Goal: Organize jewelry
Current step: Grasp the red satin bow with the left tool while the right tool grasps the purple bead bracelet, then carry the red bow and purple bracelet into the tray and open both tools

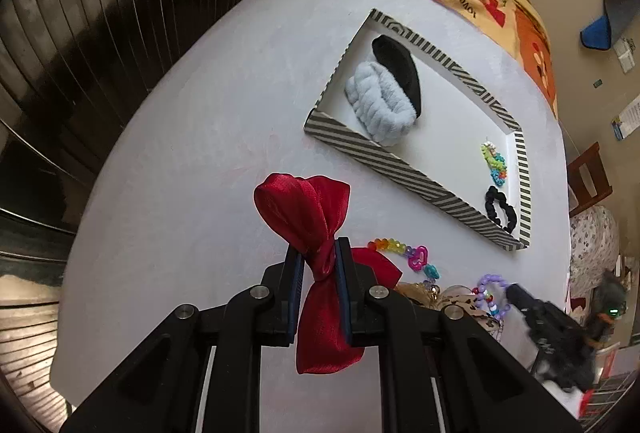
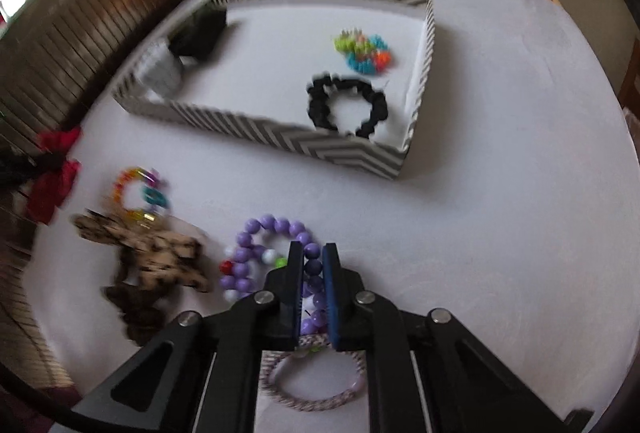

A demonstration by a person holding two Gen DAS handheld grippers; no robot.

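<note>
My left gripper (image 1: 318, 247) is shut on a red satin bow (image 1: 308, 209) and holds it above the white table, short of the striped tray (image 1: 360, 149). The tray holds a pale blue fluffy band (image 1: 376, 97), a black band (image 1: 398, 67), a spiky multicolour ring (image 1: 494, 163) and a black scrunchie (image 1: 498, 207). My right gripper (image 2: 312, 253) is shut on a purple bead bracelet (image 2: 256, 261) low over the table. In the right wrist view the tray (image 2: 320, 149) lies ahead, with the black scrunchie (image 2: 346, 105) near its close corner.
A rainbow bead bracelet (image 2: 138, 193) and a leopard-print scrunchie (image 2: 160, 257) lie left of the right gripper. A braided lilac hair tie (image 2: 316, 389) lies under it. An orange patterned cloth (image 1: 500, 13) covers the far table end. A wooden slatted wall stands left.
</note>
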